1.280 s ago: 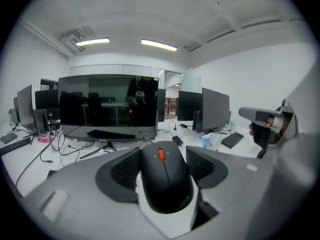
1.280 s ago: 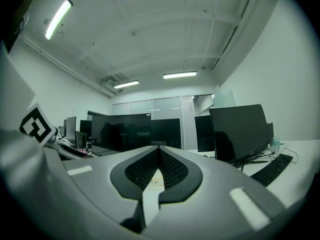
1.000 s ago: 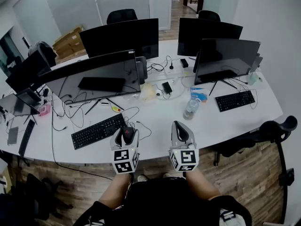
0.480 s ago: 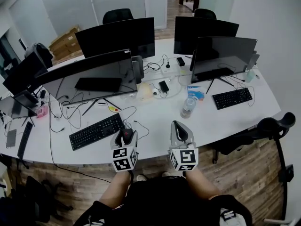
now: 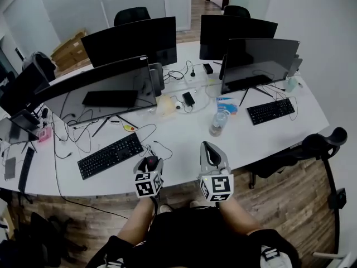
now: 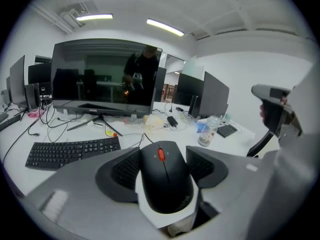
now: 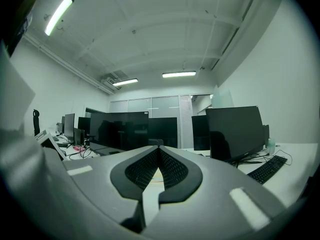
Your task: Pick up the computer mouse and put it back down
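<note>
A black computer mouse [image 6: 164, 180] with a red scroll wheel sits between the jaws of my left gripper [image 6: 163, 165], which is shut on it and holds it above the near edge of the white desk [image 5: 184, 138]. In the head view the mouse [image 5: 149, 163] shows at the left gripper [image 5: 149, 168], its cable running back toward the black keyboard [image 5: 110, 154]. My right gripper [image 5: 211, 156] hovers beside it, over the desk's front edge. Its jaws meet in the right gripper view [image 7: 158, 160], shut on nothing.
Several dark monitors [image 5: 100, 88] stand along the desk. A plastic water bottle [image 5: 217, 123] stands ahead of the right gripper, a second keyboard [image 5: 270, 110] lies at the right, loose cables [image 5: 78, 135] at the left. An office chair [image 5: 321, 147] stands at the right edge.
The view has drawn back from the desk: both grippers sit slightly nearer the desk's front edge, and the left one still holds the mouse.
</note>
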Demonstrator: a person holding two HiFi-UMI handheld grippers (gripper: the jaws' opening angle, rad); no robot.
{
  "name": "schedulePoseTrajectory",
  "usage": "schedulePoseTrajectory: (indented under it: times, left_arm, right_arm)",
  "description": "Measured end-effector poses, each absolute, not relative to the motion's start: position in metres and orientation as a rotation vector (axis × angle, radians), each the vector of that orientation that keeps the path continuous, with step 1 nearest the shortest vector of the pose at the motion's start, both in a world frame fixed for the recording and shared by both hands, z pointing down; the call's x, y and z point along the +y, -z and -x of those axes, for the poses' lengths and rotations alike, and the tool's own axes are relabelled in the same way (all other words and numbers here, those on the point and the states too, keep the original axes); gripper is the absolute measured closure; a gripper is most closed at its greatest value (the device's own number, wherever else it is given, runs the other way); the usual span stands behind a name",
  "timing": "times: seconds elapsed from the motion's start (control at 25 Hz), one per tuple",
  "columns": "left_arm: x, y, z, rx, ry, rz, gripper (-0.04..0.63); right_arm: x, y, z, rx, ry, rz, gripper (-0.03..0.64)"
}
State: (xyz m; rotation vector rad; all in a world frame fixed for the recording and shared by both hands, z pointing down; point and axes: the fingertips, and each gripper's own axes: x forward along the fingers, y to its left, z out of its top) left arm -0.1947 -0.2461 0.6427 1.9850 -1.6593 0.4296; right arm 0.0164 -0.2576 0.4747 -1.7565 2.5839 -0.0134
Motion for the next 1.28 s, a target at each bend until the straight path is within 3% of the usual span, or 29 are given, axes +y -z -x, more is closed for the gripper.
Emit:
schedulePoseTrajectory:
  times: [0.64,1.28]
  left_arm:
    - [-0.240,-0.775,0.189,-1.535,-0.687,-1.814,0.258]
    - [-0.240,-0.776,0.199,-1.595,-0.733,-1.835,0.258]
  right_arm:
    - [-0.250,-0.485,-0.034,2.602,-0.021,1.850,0.620]
    - [-0.258,-0.481,-0.014,2.645,-0.021,1.761,0.620]
